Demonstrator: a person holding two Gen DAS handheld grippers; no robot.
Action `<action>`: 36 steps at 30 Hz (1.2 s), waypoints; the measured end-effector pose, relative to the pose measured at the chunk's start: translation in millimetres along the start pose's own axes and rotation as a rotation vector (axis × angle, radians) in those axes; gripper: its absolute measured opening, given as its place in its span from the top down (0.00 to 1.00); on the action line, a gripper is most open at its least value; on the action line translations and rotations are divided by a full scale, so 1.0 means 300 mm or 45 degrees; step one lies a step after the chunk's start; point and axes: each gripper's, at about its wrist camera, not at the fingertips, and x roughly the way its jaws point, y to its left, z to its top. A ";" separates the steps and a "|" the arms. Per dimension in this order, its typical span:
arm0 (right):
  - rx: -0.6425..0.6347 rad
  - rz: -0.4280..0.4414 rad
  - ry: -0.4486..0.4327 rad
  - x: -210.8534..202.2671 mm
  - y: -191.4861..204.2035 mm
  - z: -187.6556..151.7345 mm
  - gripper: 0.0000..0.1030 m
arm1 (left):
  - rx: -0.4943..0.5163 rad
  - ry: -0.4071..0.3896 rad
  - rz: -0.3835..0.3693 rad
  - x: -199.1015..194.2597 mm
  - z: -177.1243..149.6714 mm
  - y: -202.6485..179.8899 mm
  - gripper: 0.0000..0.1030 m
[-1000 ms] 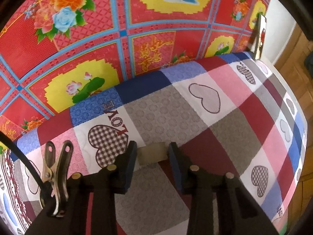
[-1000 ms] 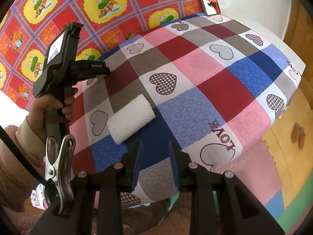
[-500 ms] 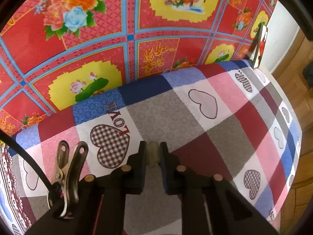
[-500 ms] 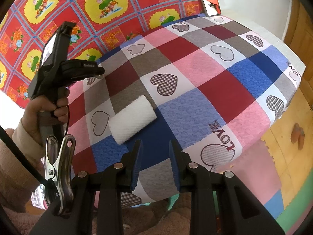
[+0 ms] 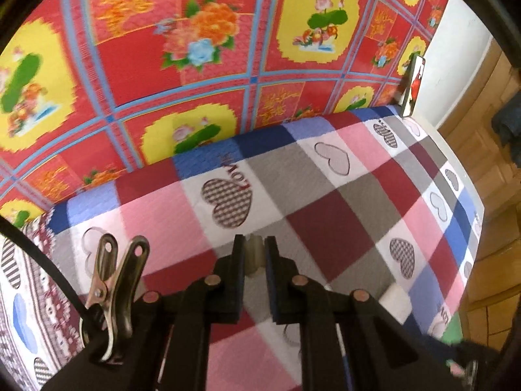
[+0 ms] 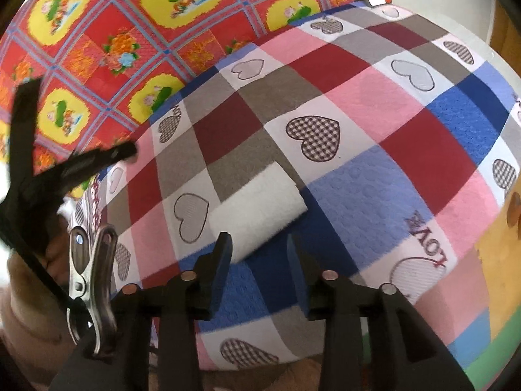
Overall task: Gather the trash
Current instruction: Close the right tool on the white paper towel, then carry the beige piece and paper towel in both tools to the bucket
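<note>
While the left tool (image 5: 255,254) pinches a pale scrap (image 5: 254,251), the right tool (image 6: 259,254) opens above the checked quilt (image 6: 374,150).

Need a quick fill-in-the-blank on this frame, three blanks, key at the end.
1. The left gripper is shut on a small pale ____.
2. The white paper roll lies on the ____ quilt.
3. The right gripper, fingers opening, holds ____.

Missing words: scrap; checkered; nothing
</note>
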 end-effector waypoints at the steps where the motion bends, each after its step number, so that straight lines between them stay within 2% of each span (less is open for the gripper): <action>1: 0.016 0.003 0.009 0.014 0.003 0.009 0.62 | -0.004 0.002 0.008 -0.014 -0.013 0.014 0.89; 3: 0.026 -0.015 0.016 0.034 0.015 0.021 0.55 | -0.020 0.007 0.018 -0.035 -0.034 0.043 0.89; 8: -0.006 -0.069 0.009 0.081 0.051 0.046 0.50 | -0.084 0.021 0.032 -0.075 -0.083 0.121 0.89; 20: -0.067 -0.189 -0.100 0.119 0.090 0.048 0.50 | -0.172 0.004 0.036 -0.167 -0.173 0.270 0.89; 22: -0.095 -0.233 -0.124 0.122 0.103 0.040 0.52 | -0.174 0.003 0.030 -0.177 -0.185 0.287 0.89; 24: -0.152 -0.277 -0.137 0.126 0.121 0.034 0.64 | -0.169 0.004 0.026 -0.186 -0.195 0.300 0.89; 25: -0.175 -0.280 -0.145 0.126 0.128 0.029 0.66 | -0.164 0.001 0.023 -0.190 -0.200 0.304 0.89; 27: -0.210 -0.281 -0.163 0.116 0.143 0.021 0.83 | -0.157 -0.002 0.017 -0.197 -0.210 0.311 0.89; 28: -0.230 -0.288 -0.182 0.101 0.154 0.015 0.87 | -0.153 -0.003 0.013 -0.201 -0.216 0.314 0.89; 36: -0.345 -0.167 -0.259 -0.010 0.249 -0.061 0.89 | -0.129 -0.015 0.014 -0.242 -0.254 0.306 0.89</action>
